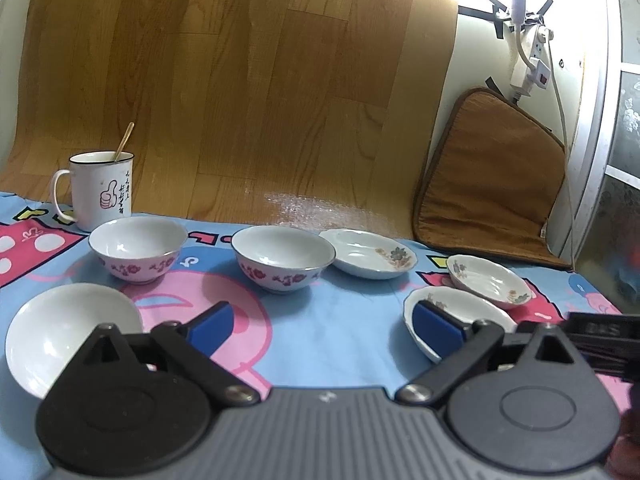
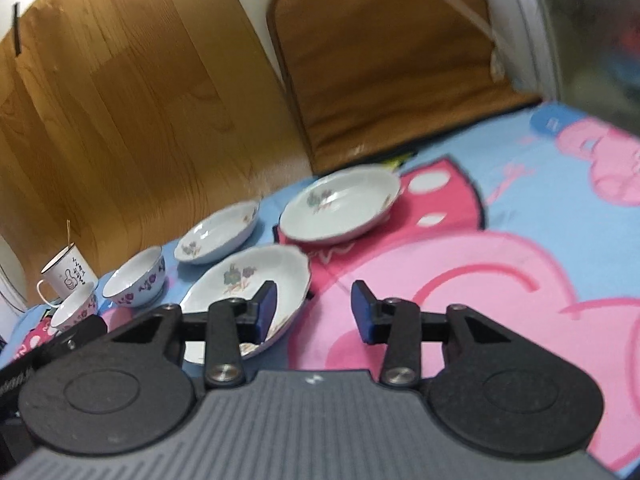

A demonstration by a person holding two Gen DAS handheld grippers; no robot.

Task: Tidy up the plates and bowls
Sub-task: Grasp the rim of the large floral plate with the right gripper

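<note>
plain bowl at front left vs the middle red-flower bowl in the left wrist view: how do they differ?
1. The plain white bowl has no pattern that shows; the middle red-flower bowl has red blossoms around its outer wall.
2. The plain white bowl lies tipped, its mouth turned toward the camera; the middle red-flower bowl stands upright on its foot.
3. The plain white bowl sits nearest the left gripper; the middle red-flower bowl sits farther back.
Both are white inside, empty, and on the cartoon cloth.

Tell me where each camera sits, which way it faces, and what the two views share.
Left wrist: rides on the left tongs, low over the cartoon cloth, facing the wood-grain backdrop; open blue pads show, nothing held.
Right wrist: rides on the right tongs, tilted, facing the brown cushion; open pads show, the left one over the nearest plate.
Shared: mug, flowered bowls, three plates, cushion.
</note>
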